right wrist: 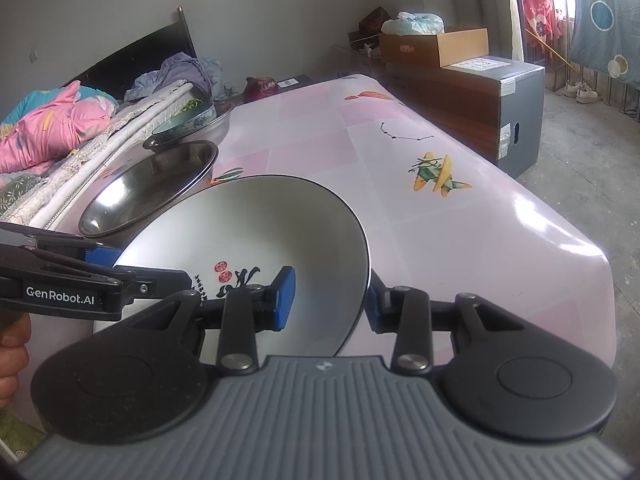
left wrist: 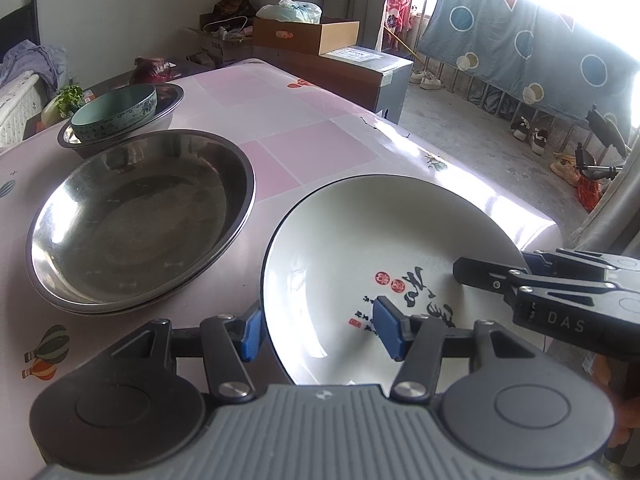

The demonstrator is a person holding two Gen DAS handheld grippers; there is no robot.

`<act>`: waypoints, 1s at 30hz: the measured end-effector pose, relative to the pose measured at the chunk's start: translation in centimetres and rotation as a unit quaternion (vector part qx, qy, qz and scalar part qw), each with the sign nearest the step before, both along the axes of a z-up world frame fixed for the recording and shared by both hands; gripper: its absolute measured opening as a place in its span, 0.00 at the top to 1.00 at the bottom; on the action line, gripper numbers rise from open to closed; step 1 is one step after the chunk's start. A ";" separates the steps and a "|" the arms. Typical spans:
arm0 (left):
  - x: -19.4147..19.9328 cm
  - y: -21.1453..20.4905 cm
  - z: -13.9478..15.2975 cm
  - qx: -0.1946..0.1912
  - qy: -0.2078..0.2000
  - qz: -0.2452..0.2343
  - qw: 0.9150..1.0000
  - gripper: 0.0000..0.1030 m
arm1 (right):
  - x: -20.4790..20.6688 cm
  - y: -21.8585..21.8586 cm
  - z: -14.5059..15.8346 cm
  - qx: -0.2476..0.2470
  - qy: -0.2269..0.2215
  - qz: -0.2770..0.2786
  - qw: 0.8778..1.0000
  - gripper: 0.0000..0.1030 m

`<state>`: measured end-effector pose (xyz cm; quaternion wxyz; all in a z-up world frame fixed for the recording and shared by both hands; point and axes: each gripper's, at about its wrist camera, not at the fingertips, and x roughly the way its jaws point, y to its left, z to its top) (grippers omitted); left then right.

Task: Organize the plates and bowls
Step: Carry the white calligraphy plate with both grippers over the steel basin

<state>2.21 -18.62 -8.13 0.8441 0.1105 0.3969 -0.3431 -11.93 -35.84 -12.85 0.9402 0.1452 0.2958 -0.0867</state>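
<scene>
A white plate (left wrist: 360, 240) with a dark rim and black and red calligraphy lies near the table's front right corner; it also shows in the right wrist view (right wrist: 260, 220). My left gripper (left wrist: 320, 330) is open, its blue pads astride the plate's near left rim. My right gripper (right wrist: 330, 300) is open, its pads astride the plate's right rim. A large steel bowl (left wrist: 140, 220) sits left of the plate. Behind it a teal ceramic bowl (left wrist: 116, 110) rests inside another steel bowl (left wrist: 172, 108).
The table has a pink patterned cloth (left wrist: 320, 128) and drops off just right of the plate. Boxes and a cabinet (left wrist: 360, 68) stand beyond the far edge. A bed with bedding (right wrist: 60, 120) lies along the left side.
</scene>
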 end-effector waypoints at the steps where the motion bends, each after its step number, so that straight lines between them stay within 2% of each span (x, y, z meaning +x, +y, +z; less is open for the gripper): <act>1: 0.0 0.0 0.1 -0.001 -0.001 0.000 1.000 0.45 | 0.0 0.0 0.0 0.002 0.000 -0.001 1.000 0.65; 16: 0.0 0.1 2.1 -0.027 0.002 0.005 1.000 0.45 | -0.4 -0.8 2.1 0.030 -0.020 -0.015 0.999 0.65; 30: 0.8 2.4 6.0 -0.073 -0.021 0.031 0.997 0.45 | 0.4 0.7 6.8 0.012 -0.056 -0.008 0.998 0.65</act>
